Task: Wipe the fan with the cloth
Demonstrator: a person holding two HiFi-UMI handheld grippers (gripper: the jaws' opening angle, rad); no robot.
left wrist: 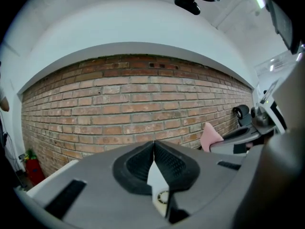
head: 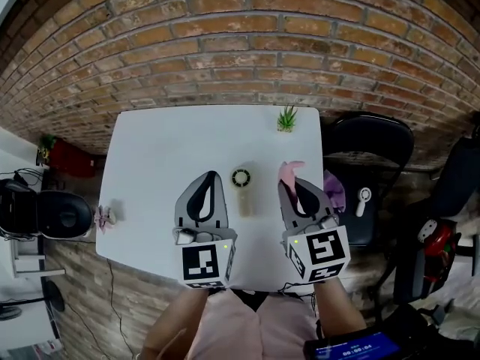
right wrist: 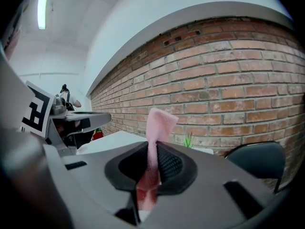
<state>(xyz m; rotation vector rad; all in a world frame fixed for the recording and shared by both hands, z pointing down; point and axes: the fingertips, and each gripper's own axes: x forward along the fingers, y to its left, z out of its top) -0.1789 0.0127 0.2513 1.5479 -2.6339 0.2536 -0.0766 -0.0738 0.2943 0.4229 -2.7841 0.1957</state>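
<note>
- The fan (head: 241, 189), a small hand-held one, lies flat on the white table (head: 157, 148), its dark round head toward the brick wall (head: 247, 43) and its pale handle toward the person
- It sits between the two grippers, apart from both in the head view
- The cloth (head: 291, 172) is pink and is pinched in the right gripper (head: 290, 183); in the right gripper view the jaws are closed on the cloth (right wrist: 157, 128), and a folded end stands up past the tips of the right gripper (right wrist: 155, 148)
- The left gripper (head: 210, 178) is just left of the fan; in the left gripper view the jaws of the left gripper (left wrist: 154, 146) meet at the tips with nothing between them
- Both grippers point toward the wall, side by side over the near part of the table
- A small green plant (head: 286, 118) stands at the far right of the table, well apart from the fan
- A small pinkish thing (head: 104, 216) lies by the left edge of the table
- A black chair (head: 371, 137) stands to the right of the table
</note>
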